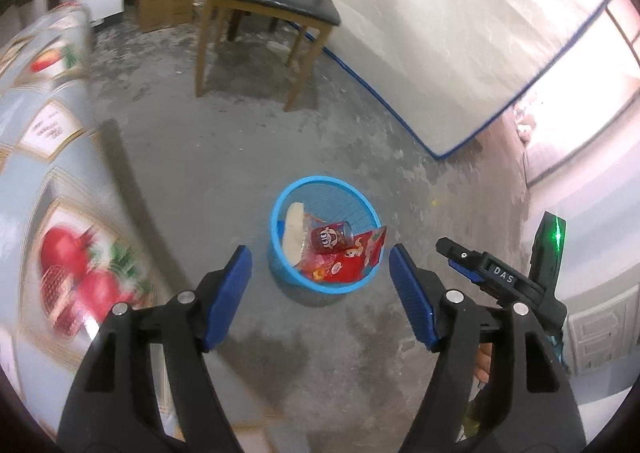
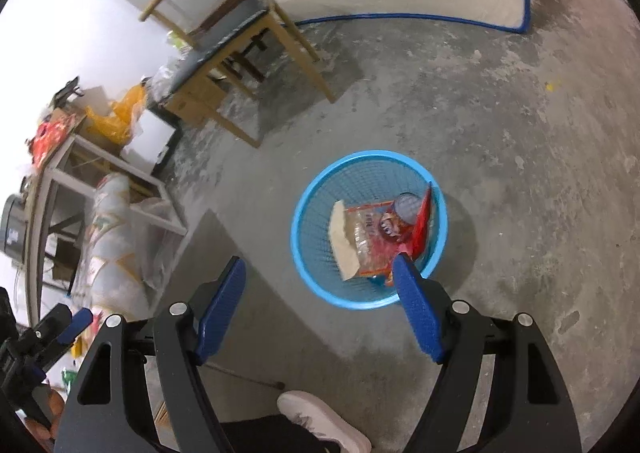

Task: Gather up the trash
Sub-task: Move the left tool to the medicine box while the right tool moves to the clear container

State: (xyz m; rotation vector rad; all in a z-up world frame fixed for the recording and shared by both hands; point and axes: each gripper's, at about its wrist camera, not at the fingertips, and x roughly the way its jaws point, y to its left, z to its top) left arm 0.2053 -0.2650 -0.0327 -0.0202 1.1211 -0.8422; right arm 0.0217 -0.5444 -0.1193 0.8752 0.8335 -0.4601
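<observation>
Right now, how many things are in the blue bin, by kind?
In the bin:
Cans: 1, the red can
Red snack bags: 1, the red bag
Clear wrappers: 1, the wrapper
Pale flat pieces: 1, the pale piece
Total: 4 that show; anything underneath is hidden.
Both grippers, left and right, are open and hold nothing.

The fruit-print tablecloth [image 1: 52,213] is smeared by motion blur and cut by the left edge. In the blue mesh basket [image 2: 316,189], the right gripper's fingertip [image 2: 404,273] covers part of what is probably a red snack wrapper [image 2: 420,225]. A white shoe [image 2: 320,425] is cropped at the bottom.
</observation>
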